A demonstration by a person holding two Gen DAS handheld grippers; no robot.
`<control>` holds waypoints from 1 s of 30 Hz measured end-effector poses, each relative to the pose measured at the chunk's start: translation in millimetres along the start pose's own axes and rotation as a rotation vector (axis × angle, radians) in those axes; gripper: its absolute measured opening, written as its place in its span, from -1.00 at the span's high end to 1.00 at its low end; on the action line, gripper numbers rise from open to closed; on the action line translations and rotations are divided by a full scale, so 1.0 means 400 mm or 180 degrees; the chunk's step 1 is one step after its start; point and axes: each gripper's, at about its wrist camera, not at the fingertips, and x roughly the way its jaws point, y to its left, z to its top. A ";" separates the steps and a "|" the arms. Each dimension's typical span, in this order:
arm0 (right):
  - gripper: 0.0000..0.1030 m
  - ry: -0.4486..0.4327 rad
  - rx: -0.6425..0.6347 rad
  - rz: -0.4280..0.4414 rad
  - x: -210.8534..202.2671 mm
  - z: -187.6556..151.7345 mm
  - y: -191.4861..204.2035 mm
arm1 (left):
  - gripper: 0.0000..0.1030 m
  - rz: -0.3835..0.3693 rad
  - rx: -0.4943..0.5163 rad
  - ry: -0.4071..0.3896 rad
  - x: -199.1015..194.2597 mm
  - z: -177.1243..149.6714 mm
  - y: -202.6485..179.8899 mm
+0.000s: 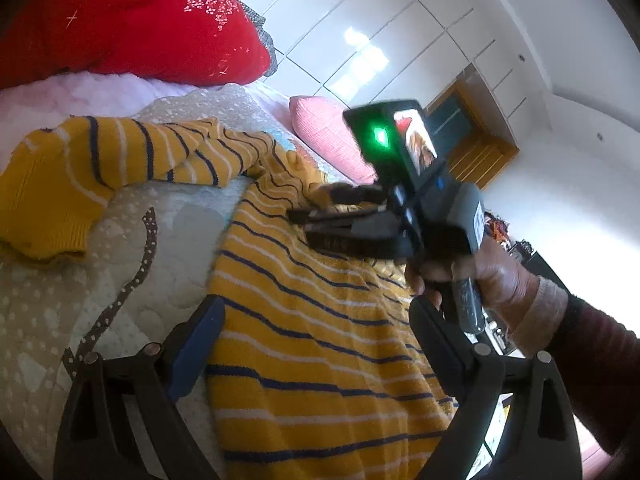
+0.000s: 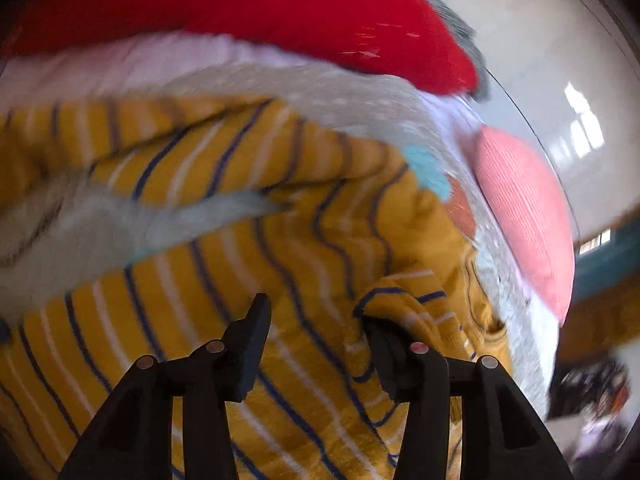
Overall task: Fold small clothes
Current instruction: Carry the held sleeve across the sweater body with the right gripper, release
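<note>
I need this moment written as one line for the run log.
task: fold small clothes | sweater: spread on bed, sleeve out | left gripper: open above sweater | right gripper: open at bunched fold

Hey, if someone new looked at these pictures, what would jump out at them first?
The yellow striped sweater spread on the bed, one sleeve flung out left. Behind it, a red quilt fills the top, a pink pillow to its right. The right tongs hover open over the sweater, green light glowing.
</note>
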 end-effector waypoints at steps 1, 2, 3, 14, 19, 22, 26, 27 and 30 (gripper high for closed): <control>0.01 0.0023 -0.0014 0.0050 -0.001 -0.004 0.002 | -0.80 -0.0001 -0.0017 -0.0004 -0.001 0.001 0.002; 0.01 0.0026 0.0048 0.0133 -0.006 -0.010 -0.009 | -0.80 0.0000 -0.0023 -0.0007 -0.001 0.002 0.003; 0.00 0.0014 0.0135 0.0206 -0.013 -0.015 -0.023 | -0.80 0.0005 -0.0019 -0.0006 -0.002 0.002 0.002; -0.13 -0.0204 0.1891 0.0553 -0.131 -0.184 -0.301 | -0.80 0.0107 0.0056 0.0036 0.007 -0.005 -0.002; 0.49 0.0290 0.2273 0.0384 -0.029 -0.214 -0.333 | -0.81 0.0153 0.0097 0.0054 0.014 -0.006 -0.008; 0.55 0.0451 0.2139 0.0425 0.016 -0.191 -0.295 | -0.81 0.0132 0.0081 0.0061 0.012 -0.005 -0.006; 0.54 0.0149 0.2168 0.0963 0.026 -0.102 -0.258 | -0.81 0.0083 0.0024 0.0063 0.011 -0.001 0.000; 0.54 0.0065 0.2186 0.1088 0.030 -0.072 -0.250 | -0.82 0.0073 0.0014 0.0060 0.010 0.000 0.001; 0.54 -0.0103 0.2235 0.1381 0.041 0.007 -0.219 | -0.82 0.0043 0.0005 0.0060 0.008 0.001 0.004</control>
